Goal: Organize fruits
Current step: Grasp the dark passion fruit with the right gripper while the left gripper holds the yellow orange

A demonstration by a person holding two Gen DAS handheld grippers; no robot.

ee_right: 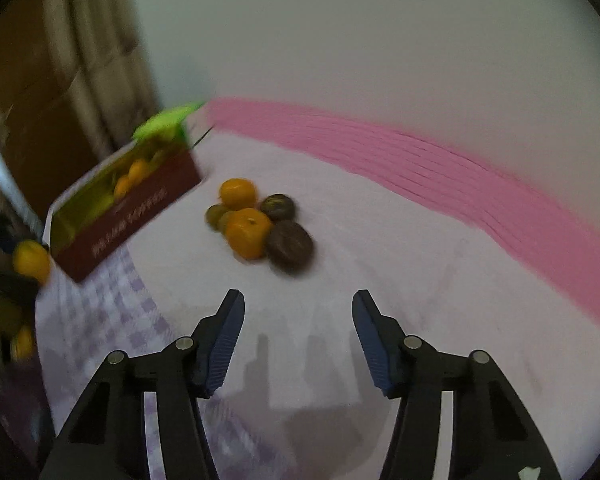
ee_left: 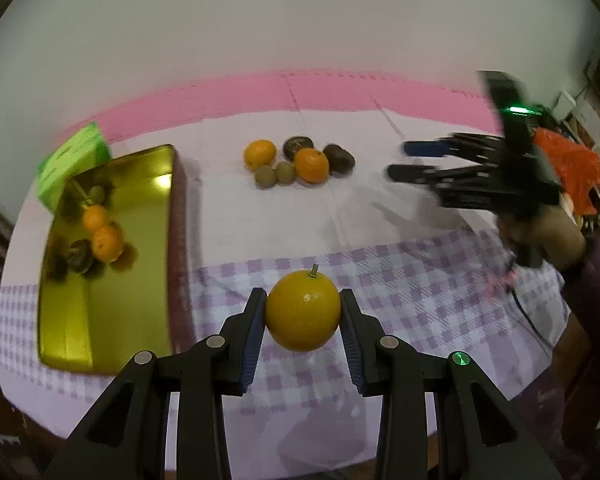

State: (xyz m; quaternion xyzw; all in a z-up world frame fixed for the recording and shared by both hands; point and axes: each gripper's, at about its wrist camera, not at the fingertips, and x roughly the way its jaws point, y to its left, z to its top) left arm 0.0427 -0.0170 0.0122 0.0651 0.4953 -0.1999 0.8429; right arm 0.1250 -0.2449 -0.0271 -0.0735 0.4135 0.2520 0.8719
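Left gripper pinches an orange in the air, the gold tin sits at nine o'clock, the right gripper is spread wide, and a loose squeeze could let that round orange roll away.
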